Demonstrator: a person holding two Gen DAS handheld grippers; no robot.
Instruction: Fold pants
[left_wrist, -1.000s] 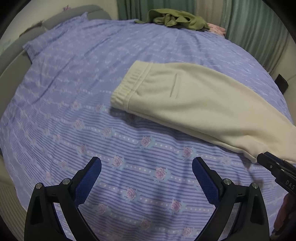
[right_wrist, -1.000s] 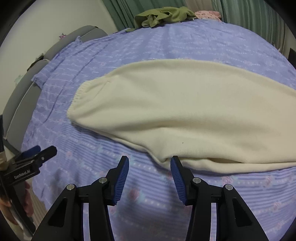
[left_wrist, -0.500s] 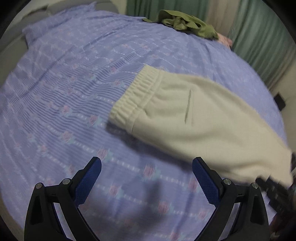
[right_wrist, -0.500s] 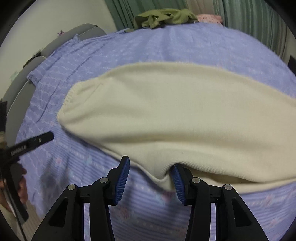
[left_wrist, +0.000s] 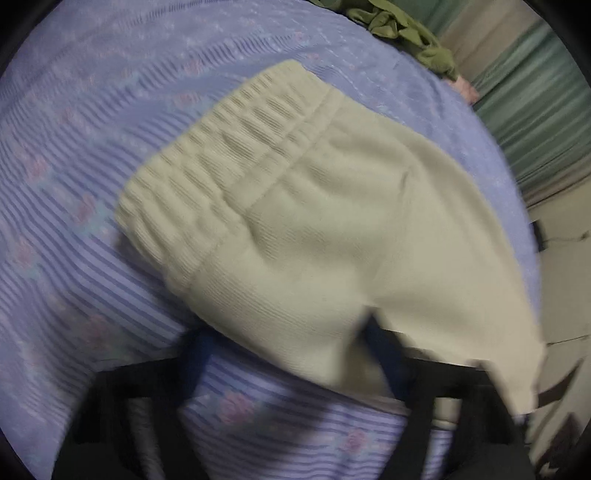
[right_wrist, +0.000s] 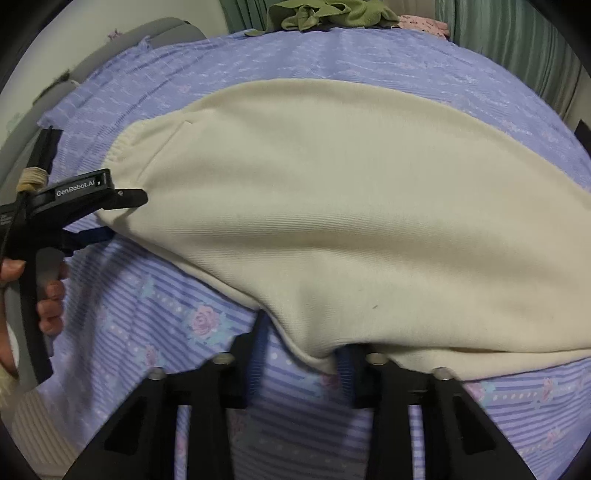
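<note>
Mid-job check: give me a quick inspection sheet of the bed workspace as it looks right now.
Surface: bed sheet, purple, striped with a rose print, covers the bed.
Job's things: cream pants lie flat, elastic waistband toward the left gripper.
Clutter: green garment heaped at the far edge, pink cloth beside it.
Grippers: left gripper at the waistband end, jaws closing with the pants' near edge between them; right gripper at the near edge further along, jaws closing around a fold.
Cables: nothing seen.
Surroundings: green curtains behind, grey headboard at the left.
</note>
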